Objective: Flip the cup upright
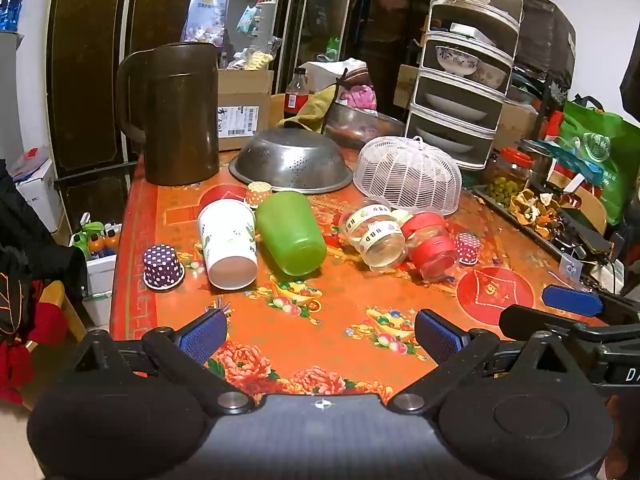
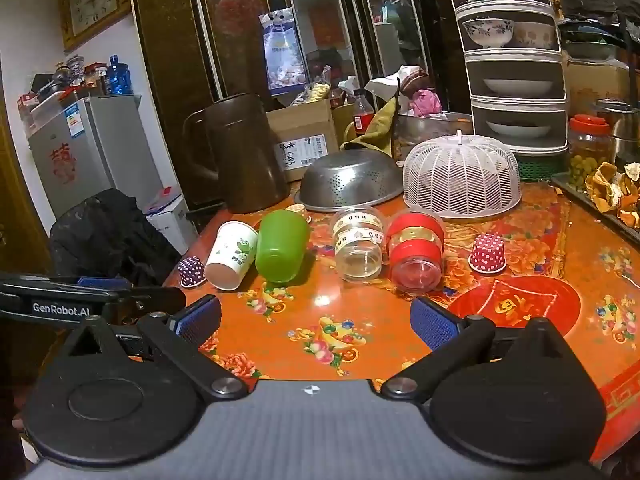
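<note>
Several cups lie on their sides in a row on the floral table: a white paper cup (image 1: 229, 242) (image 2: 232, 254), a green plastic cup (image 1: 290, 232) (image 2: 281, 245), a clear cup with a cream band (image 1: 376, 236) (image 2: 357, 242) and a clear cup with a red band (image 1: 430, 246) (image 2: 415, 254). My left gripper (image 1: 320, 334) is open and empty, hovering near the table's front, short of the cups. My right gripper (image 2: 316, 318) is open and empty, likewise short of the row; its fingers (image 1: 572, 300) show at the right edge of the left wrist view.
Small polka-dot paper cups stand mouth down: purple (image 1: 162, 266) (image 2: 191, 271) at the left, red (image 1: 467, 247) (image 2: 487, 253) at the right. Behind the row are a brown jug (image 1: 176, 112), an upturned steel colander (image 1: 292, 160), a white mesh food cover (image 1: 410, 174) and a tiered dish rack (image 1: 460, 80).
</note>
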The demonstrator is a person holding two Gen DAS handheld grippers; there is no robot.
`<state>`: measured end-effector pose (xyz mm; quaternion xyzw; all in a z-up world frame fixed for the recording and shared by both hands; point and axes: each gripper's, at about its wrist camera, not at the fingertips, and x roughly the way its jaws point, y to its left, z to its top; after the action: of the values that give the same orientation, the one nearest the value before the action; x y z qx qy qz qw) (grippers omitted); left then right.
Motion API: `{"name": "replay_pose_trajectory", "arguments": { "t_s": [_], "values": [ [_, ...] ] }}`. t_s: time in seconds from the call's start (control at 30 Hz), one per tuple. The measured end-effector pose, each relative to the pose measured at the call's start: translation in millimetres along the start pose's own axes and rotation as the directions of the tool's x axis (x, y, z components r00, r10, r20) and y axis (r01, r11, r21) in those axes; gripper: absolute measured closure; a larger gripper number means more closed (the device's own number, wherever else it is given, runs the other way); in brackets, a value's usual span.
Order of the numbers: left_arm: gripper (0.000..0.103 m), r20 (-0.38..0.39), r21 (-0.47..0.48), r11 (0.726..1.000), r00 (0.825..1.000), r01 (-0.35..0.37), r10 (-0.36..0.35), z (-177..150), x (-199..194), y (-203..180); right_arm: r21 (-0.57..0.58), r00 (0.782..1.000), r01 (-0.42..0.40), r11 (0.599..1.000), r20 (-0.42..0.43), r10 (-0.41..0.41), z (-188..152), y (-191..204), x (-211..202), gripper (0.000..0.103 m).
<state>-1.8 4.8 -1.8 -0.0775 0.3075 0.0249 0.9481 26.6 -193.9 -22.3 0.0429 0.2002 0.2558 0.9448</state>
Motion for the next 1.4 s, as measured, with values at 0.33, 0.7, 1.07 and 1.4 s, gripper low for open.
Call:
{"name": "replay_pose_trajectory", "arguments": {
  "t_s": [0.33, 0.7, 1.07, 1.4],
  "values": [
    [0.002, -0.001, -0.016, 1.000, 1.000, -0.001, 0.001, 0.6, -1.3, 1.0, 0.002, 1.000, 0.000, 1.000, -0.015, 0.000, -2.1, -1.4, -0.1, 0.001],
    [0.002, -0.005, -0.015, 1.000, 1.000, -0.006, 0.006, 0.1, -1.2, 0.3, 0.007, 1.000, -0.001, 1.000, -0.021, 0.001, -3.1, -2.7, -0.9, 0.001],
    [0.002, -0.007, -0.015, 1.000, 1.000, -0.005, 0.005, -0.7, -2.0, -2.4, 0.019, 1.000, 0.002, 1.000, -0.021, -0.002, -2.6, -5.6, -2.6, 0.001],
    [0.002, -0.007, -0.018, 1.000, 1.000, -0.005, 0.005, -1.1, -2.2, -3.1, 0.025, 1.000, 0.005, 1.000, -0.023, -0.004, -3.1, -6.6, -3.2, 0.001]
  ]
}}
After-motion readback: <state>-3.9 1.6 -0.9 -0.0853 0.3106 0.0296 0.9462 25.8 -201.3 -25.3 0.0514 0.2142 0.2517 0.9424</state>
